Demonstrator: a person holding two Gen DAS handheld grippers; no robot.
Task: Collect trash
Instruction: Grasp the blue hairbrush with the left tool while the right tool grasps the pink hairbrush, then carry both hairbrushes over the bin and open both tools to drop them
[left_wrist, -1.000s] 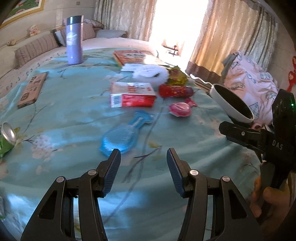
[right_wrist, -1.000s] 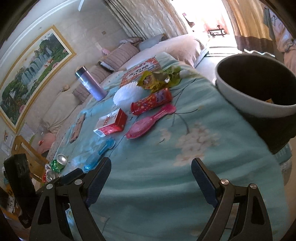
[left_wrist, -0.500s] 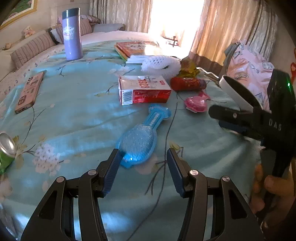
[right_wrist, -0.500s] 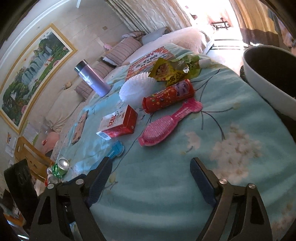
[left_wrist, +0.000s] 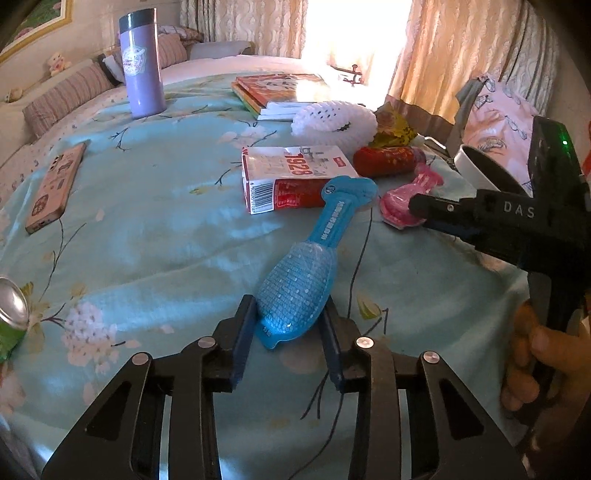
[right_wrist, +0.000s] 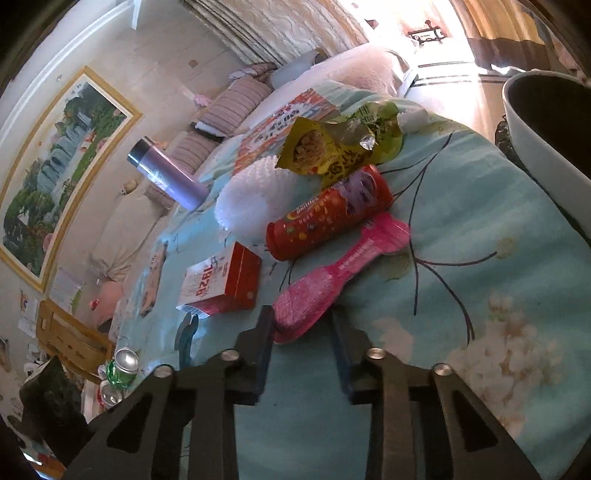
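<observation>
A blue brush-shaped wrapper (left_wrist: 306, 273) lies on the teal flowered cloth. My left gripper (left_wrist: 290, 328) has closed its jaws on the wrapper's wide end. A pink brush-shaped wrapper (right_wrist: 332, 284) lies near the red snack can (right_wrist: 328, 218). My right gripper (right_wrist: 303, 332) has its jaws on either side of the pink wrapper's wide end; the left pad touches it, the right pad stands close. The right gripper also shows in the left wrist view (left_wrist: 417, 206) over the pink wrapper (left_wrist: 402, 199). A white bin (right_wrist: 546, 122) stands at the right.
A red and white carton (left_wrist: 291, 177), white foam net (left_wrist: 332, 122), yellow-green snack bag (right_wrist: 332, 147), books (left_wrist: 273, 88), purple flask (left_wrist: 142, 62), a phone (left_wrist: 55, 184) and a green can (left_wrist: 11, 317) lie on the cloth.
Both grippers moved forward over the cloth. The left jaws closed on the blue wrapper. The right jaws narrowed around the pink wrapper's end.
</observation>
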